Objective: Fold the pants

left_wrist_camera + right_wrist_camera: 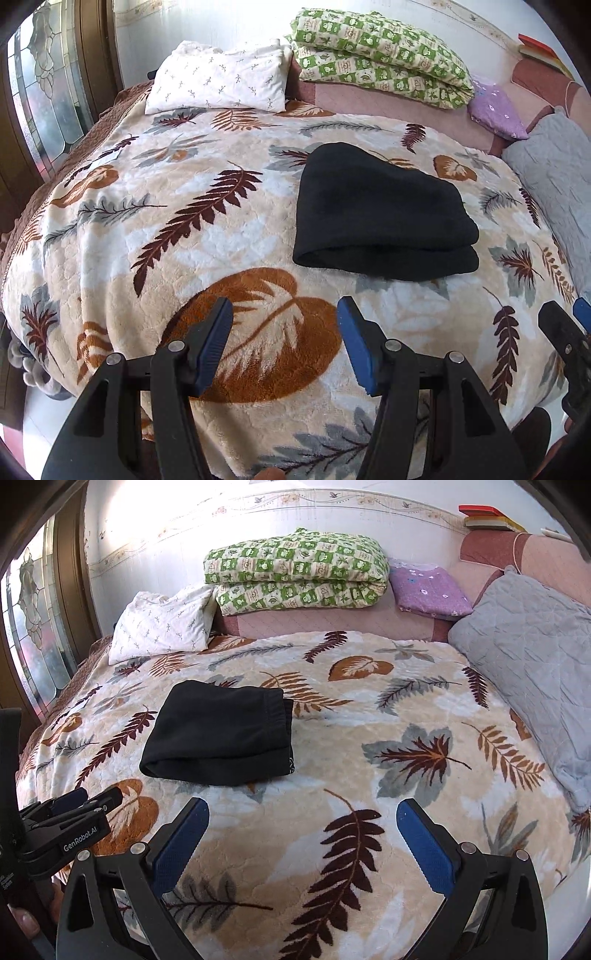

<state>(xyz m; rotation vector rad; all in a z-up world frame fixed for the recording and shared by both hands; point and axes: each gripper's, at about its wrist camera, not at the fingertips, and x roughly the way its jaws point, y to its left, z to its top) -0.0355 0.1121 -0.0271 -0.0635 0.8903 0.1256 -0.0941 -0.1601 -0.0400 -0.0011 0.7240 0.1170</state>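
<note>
The black pants point(380, 214) lie folded in a compact rectangle on the leaf-patterned blanket point(184, 221). They also show in the right wrist view point(221, 738), waistband to the right. My left gripper point(284, 317) is open and empty, held above the blanket, near of the pants. My right gripper point(303, 823) is open and empty, near and to the right of the pants. Its fingers point(565, 332) show at the right edge of the left wrist view. The left gripper point(99, 797) shows at the left of the right wrist view.
A white pillow point(218, 81) and a folded green checked quilt point(376, 55) lie at the bed's head. A purple pillow point(428, 587) and a grey cushion point(532, 657) lie at the right. A stained-glass door point(48, 81) stands at the left.
</note>
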